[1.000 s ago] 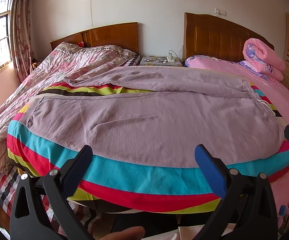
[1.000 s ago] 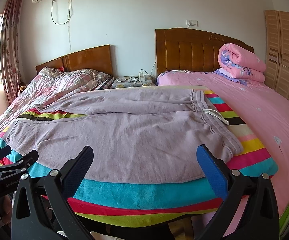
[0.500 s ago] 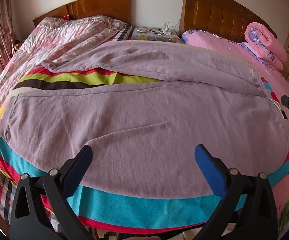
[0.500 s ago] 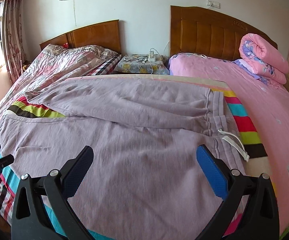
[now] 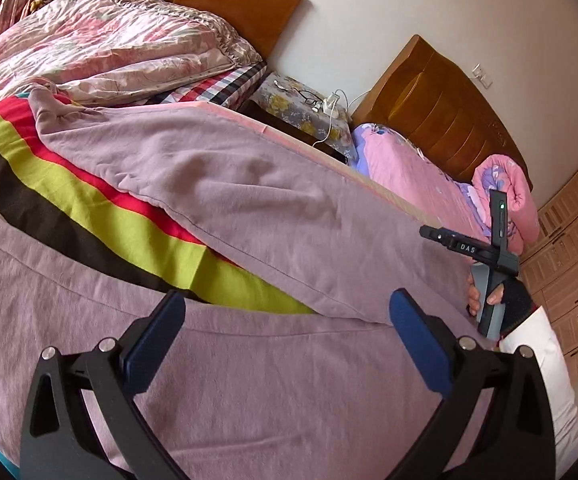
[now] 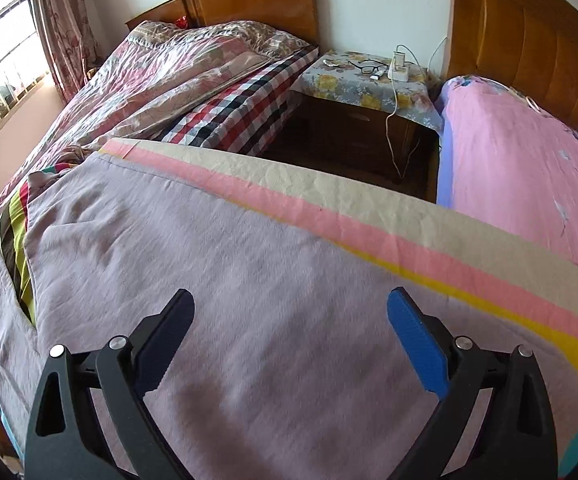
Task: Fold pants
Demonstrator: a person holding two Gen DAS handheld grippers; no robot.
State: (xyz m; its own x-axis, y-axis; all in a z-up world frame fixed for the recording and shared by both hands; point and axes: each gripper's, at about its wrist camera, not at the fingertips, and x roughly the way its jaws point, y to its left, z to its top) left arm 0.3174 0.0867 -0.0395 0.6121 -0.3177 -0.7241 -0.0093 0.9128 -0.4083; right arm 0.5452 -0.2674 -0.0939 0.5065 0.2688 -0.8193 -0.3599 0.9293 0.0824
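Mauve pants [image 5: 273, 216] lie spread flat on a striped blanket [image 5: 89, 200], the two legs apart in a V with stripes showing between them. My left gripper [image 5: 285, 308] hangs open just above the crotch where the legs meet. My right gripper [image 6: 289, 312] stands open over the far leg [image 6: 229, 272] of the pants, nothing between its fingers. In the left wrist view the right tool's body [image 5: 489, 248] shows at the right, held by a gloved hand [image 5: 509, 300].
The striped blanket's far edge [image 6: 369, 208] drops to a gap with a nightstand [image 6: 365, 80] carrying glasses and a charger. A floral quilt bed [image 6: 169, 76] lies far left, a pink bed [image 6: 509, 168] right, with a rolled quilt [image 5: 509, 196] and wardrobe [image 5: 569, 260].
Both grippers have moved forward and down over the pants, from the near edge toward the far leg. Both stay open. The pants have not moved.
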